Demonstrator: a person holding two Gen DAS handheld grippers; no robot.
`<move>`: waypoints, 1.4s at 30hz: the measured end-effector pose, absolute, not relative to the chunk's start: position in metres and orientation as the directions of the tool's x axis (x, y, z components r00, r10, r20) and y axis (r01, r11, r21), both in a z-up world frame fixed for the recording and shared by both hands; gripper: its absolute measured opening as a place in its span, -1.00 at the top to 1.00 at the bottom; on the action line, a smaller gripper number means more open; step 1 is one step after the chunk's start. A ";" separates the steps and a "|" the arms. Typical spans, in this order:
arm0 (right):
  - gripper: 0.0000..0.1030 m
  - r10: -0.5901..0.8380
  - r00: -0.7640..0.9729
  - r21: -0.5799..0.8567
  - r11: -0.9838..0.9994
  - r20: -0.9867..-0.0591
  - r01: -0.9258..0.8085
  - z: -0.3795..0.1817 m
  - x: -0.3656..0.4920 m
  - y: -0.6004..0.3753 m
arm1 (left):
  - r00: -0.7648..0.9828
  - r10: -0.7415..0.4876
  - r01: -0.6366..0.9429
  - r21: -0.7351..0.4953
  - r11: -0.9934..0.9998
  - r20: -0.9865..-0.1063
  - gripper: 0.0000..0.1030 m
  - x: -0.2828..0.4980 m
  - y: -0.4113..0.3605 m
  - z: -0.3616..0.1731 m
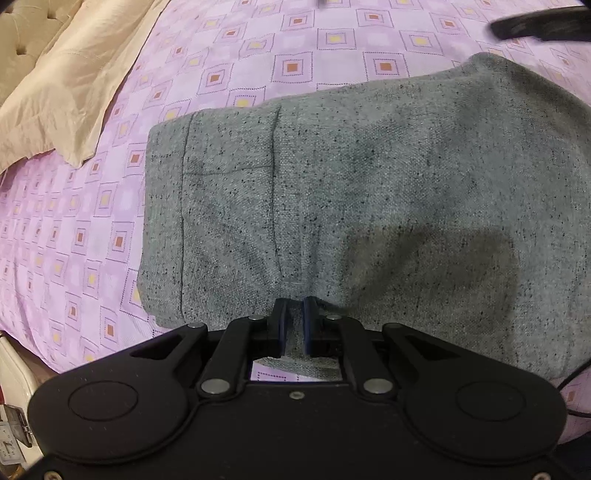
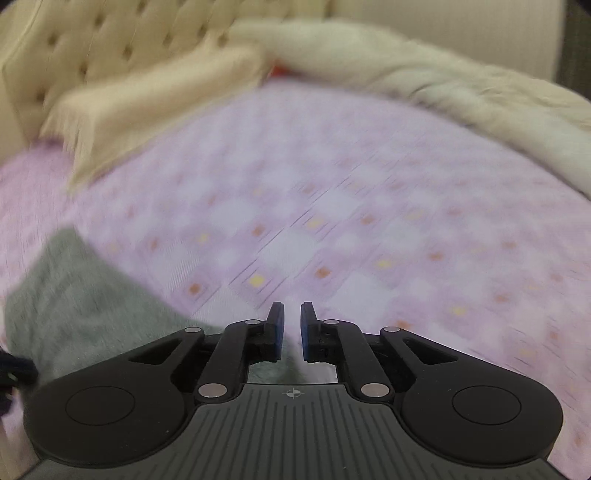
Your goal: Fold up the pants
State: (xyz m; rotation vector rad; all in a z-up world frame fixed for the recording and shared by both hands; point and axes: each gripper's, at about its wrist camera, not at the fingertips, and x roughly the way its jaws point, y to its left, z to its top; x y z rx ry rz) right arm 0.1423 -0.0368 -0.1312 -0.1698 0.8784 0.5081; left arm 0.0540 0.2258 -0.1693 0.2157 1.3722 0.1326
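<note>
1. Pinching the near edge of the pants (image 1: 369, 192), your left gripper (image 1: 293, 306) has its blue-padded fingers (image 1: 308, 325) nearly pressed together, with a thin fold of grey cloth caught between them and small puckers running up from the grip.
2. You have the pants lying folded on the bed (image 1: 92, 236), a grey speckled bundle on the pink sheet with the square pattern. Its stitched hem or band faces the left side of the left wrist view, and a seam runs up from your left fingers.
3. Your right gripper (image 2: 291, 317) hangs over bare sheet, and the whole right wrist view is smeared by motion. Its fingers (image 2: 275, 328) stand a narrow gap apart with nothing between them; only sheet and a bit of grey cloth show behind the gap.
4. In that right view the pants (image 2: 74, 295) lie low on the left, just beside and partly under the left side of the gripper body.
5. You can see a cream pillow (image 1: 62, 81) near the top left of the left view, well apart from the pants, and the padded headboard (image 2: 92, 44) behind it.
6. A pale fluffy blanket (image 2: 424, 74) lies along the far right edge of the bed in the right view.
7. A dark blurred shape (image 1: 543, 24) crosses the top right corner of the left view; you cannot tell what it is.
</note>
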 end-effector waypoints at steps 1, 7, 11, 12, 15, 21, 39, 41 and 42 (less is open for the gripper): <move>0.81 0.344 0.538 0.064 0.880 -0.770 -0.470 -0.125 0.136 -0.050 | 0.193 0.218 0.032 0.229 0.973 -0.957 0.77 0.055 0.226 -0.169; 0.81 0.158 0.508 -0.084 0.903 -0.847 -0.421 -0.129 0.088 -0.139 | 0.195 0.226 0.033 0.236 0.971 -0.954 0.78 0.055 0.224 -0.168; 0.81 0.103 0.451 -0.126 0.884 -0.887 -0.449 -0.139 0.075 -0.171 | 0.193 0.233 0.019 0.241 0.970 -0.953 0.78 0.055 0.221 -0.169; 0.81 0.100 0.442 -0.131 0.877 -0.892 -0.463 -0.140 0.073 -0.175 | 0.190 0.234 0.007 0.239 0.971 -0.954 0.78 0.056 0.221 -0.169; 0.81 0.106 0.427 -0.131 0.862 -0.898 -0.490 -0.148 0.076 -0.178 | 0.175 0.238 -0.035 0.236 0.971 -0.955 0.80 0.059 0.221 -0.170; 0.81 0.176 0.355 -0.071 0.809 -0.918 -0.584 -0.154 0.074 -0.171 | 0.185 0.257 -0.059 0.250 0.966 -0.949 0.80 0.058 0.218 -0.170; 0.46 0.178 0.369 -0.135 0.720 -0.912 -0.681 -0.166 0.060 -0.163 | 0.182 0.290 -0.095 0.276 0.956 -0.940 0.80 0.055 0.209 -0.169; 0.46 0.173 0.351 -0.133 0.705 -0.920 -0.696 -0.170 0.055 -0.159 | 0.183 0.288 -0.094 0.275 0.957 -0.940 0.80 0.056 0.210 -0.169; 0.46 0.171 0.357 -0.137 0.709 -0.919 -0.692 -0.171 0.055 -0.159 | 0.184 0.287 -0.091 0.275 0.957 -0.940 0.80 0.056 0.210 -0.170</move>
